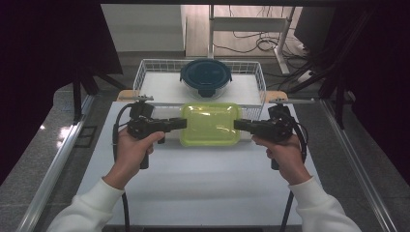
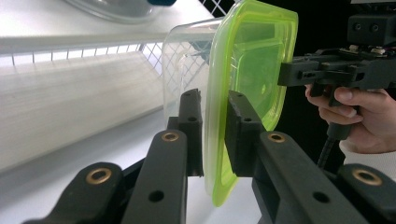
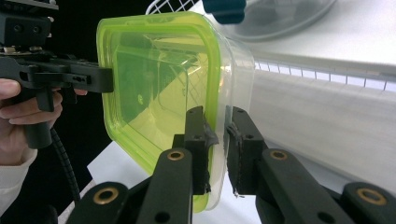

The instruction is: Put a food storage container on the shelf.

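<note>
Green-lidded container (image 1: 210, 124), clamped at opposite rims by left gripper (image 1: 183, 123) and right gripper (image 1: 238, 124), keeping it level above the bench (image 1: 203, 179).

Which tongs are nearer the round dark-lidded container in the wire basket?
Roughly equal. The left tongs and right tongs clamp opposite ends of the green-lidded container, and the round container sits behind it, about midway between them.

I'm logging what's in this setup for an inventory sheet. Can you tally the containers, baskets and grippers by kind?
Lidded food containers: 2, the green-lidded container and the round dark-lidded container
Wire baskets: 1, the white wire basket
Handheld grippers: 2, the left gripper and the right gripper, each clamped on the green lid's rim
Total: 5
</note>
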Action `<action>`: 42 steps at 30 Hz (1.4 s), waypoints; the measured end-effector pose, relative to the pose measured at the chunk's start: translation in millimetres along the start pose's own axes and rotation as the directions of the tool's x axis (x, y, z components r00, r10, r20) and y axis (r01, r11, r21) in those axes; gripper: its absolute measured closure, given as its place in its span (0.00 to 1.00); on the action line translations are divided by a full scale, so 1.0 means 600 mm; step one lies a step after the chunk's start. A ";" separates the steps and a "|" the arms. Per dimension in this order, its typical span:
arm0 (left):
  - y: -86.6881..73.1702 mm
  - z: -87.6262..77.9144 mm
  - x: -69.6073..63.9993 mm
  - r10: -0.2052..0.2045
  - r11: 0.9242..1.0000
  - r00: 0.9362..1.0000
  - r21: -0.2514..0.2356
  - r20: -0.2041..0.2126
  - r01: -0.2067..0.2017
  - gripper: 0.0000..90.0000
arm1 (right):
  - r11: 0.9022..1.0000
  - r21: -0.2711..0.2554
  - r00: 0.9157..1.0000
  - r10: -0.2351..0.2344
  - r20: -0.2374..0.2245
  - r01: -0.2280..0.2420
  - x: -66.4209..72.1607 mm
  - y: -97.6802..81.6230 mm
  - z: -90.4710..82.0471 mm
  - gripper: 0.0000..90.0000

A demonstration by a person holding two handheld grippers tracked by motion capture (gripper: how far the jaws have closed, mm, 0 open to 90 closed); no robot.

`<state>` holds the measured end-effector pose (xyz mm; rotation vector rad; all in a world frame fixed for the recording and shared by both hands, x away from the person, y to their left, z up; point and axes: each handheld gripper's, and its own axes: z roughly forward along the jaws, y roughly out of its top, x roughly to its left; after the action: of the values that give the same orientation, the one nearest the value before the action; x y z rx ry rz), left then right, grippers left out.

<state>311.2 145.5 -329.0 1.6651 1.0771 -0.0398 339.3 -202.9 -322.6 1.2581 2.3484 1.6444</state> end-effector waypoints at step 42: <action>0.134 -0.018 0.004 0.018 0.998 1.000 -0.064 -0.001 -0.018 0.87 | 0.998 -0.052 0.999 -0.048 -0.005 0.047 -0.003 0.146 0.003 0.88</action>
<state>360.2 156.8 -265.5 1.6168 1.0532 0.0066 393.6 -191.3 -254.7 1.1809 2.3042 1.6854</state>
